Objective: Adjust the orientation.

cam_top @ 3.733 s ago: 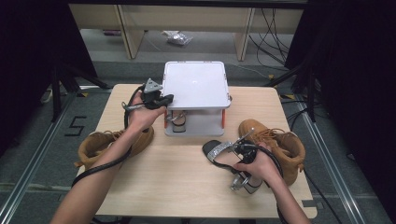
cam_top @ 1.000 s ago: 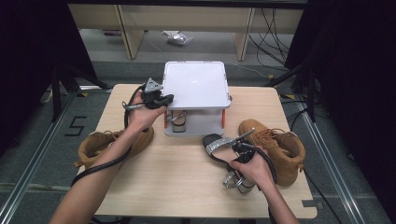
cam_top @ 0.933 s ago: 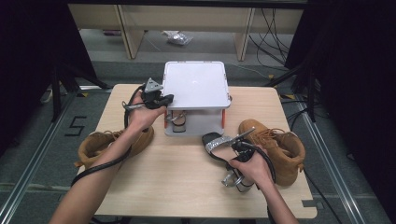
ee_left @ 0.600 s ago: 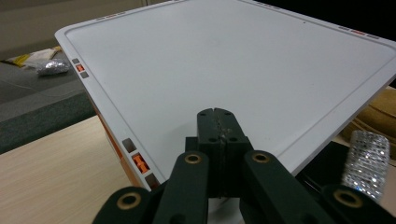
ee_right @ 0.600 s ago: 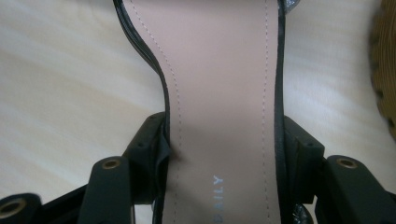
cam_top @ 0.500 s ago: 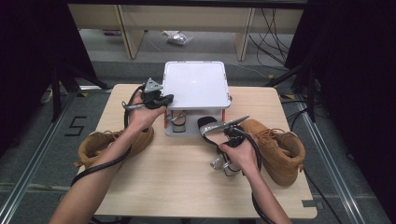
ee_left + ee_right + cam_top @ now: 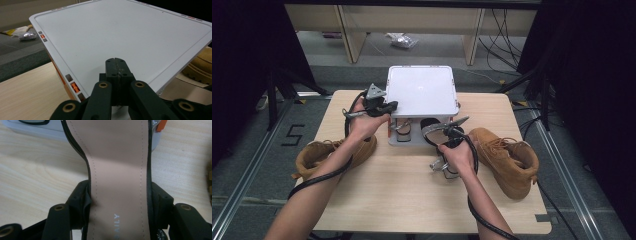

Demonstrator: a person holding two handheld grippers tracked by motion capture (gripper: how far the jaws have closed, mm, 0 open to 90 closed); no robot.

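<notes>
Two tools at work: one steadies, one carries.
Worktop: pale wooden worktop (image 7: 412, 200) bearing a rack, with a tan boot at each side.
Rack: white two-tier plastic shoe rack (image 7: 421, 91) at the far middle; its lower shelf holds a strappy sandal (image 7: 403, 128).
Boots: tan lace-up leather boot (image 7: 507, 155) lies right of the rack; a second tan boot (image 7: 314, 155) sits at the left edge under the forearm.
Shoe: black high-heeled shoe with a beige insole (image 7: 117, 170), toe now at the rack's lower shelf.
Right tool (image 7: 443, 134): jaws spread wide and clamped on the shoe's two sides at its waist.
Left tool (image 7: 116, 67): jaws fully closed on nothing, resting at the rack's top edge.
Change: a moment ago the right tool hung over the near worktop; it has since travelled forward to the rack mouth, the left tool unmoved.
Meaning: likely the shoe is about to be slid in beside the sandal.
</notes>
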